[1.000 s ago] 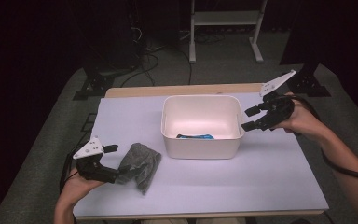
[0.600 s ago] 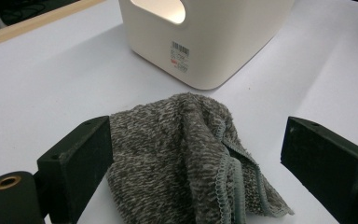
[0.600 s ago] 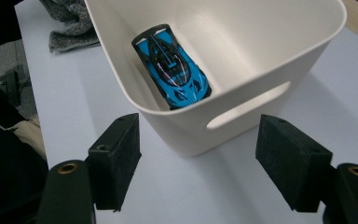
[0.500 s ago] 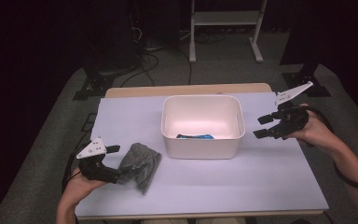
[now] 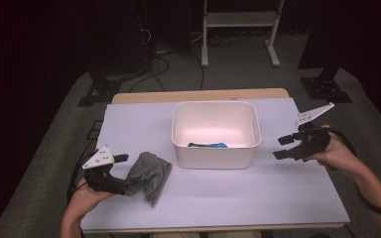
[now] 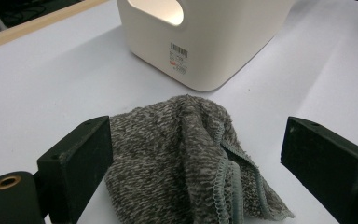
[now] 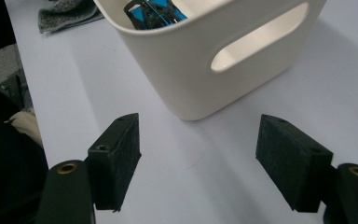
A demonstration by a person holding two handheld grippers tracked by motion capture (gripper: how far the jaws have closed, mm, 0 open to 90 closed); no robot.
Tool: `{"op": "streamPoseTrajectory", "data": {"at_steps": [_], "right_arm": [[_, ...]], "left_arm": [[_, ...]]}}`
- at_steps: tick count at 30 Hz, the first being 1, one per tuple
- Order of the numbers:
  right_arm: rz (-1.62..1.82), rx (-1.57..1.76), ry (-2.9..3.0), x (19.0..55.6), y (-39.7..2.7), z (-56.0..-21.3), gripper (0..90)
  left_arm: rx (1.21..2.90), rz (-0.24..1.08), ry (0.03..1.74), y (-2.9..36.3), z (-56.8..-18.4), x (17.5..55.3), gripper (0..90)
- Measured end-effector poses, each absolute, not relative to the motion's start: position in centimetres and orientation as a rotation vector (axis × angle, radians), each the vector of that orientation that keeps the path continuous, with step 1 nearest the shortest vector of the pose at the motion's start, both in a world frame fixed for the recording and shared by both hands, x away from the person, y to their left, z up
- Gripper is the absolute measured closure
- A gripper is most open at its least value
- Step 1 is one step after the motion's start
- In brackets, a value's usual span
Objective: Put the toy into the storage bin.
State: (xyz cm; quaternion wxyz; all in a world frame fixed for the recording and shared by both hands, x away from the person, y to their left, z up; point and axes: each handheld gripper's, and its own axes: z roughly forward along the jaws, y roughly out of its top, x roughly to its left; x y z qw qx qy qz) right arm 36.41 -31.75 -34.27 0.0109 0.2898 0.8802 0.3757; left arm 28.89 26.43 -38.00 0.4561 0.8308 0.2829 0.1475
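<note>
Straddling the grey towel (image 6: 186, 158), left tongs (image 6: 196, 154) gape; right tongs (image 7: 198, 163) gape, empty, beside the white bin (image 7: 242, 56).

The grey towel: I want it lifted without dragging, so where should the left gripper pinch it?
On the raised fold along the middle of the grey towel, coming straight down. It lies crumpled on the table, between the open jaws of the left gripper, and that ridge gives bulk to pinch.

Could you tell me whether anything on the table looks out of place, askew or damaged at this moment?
Only the grey towel looks untidy: it lies crumpled on the table between the open jaws of the left claw, one hemmed corner folded over. The white bin stands upright and square, with a blue item inside. Nothing is spilled or broken.
</note>
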Motion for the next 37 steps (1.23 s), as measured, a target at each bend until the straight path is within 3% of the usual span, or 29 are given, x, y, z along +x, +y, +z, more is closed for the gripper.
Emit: {"op": "streamPoseTrajectory", "data": {"at_steps": [28, 37], "right_arm": [[1.249, 1.094, 2.696, 32.4, -34.3, -40.7, 28.7], [1.265, 1.116, 2.679, 31.6, -34.7, -41.2, 28.6]], "left_arm": [[2.051, 0.368, 0.689, 26.2, -37.9, 28.7, 8.1], [2.051, 0.372, 0.69, 26.2, -37.8, 28.6, 8.1]]}}
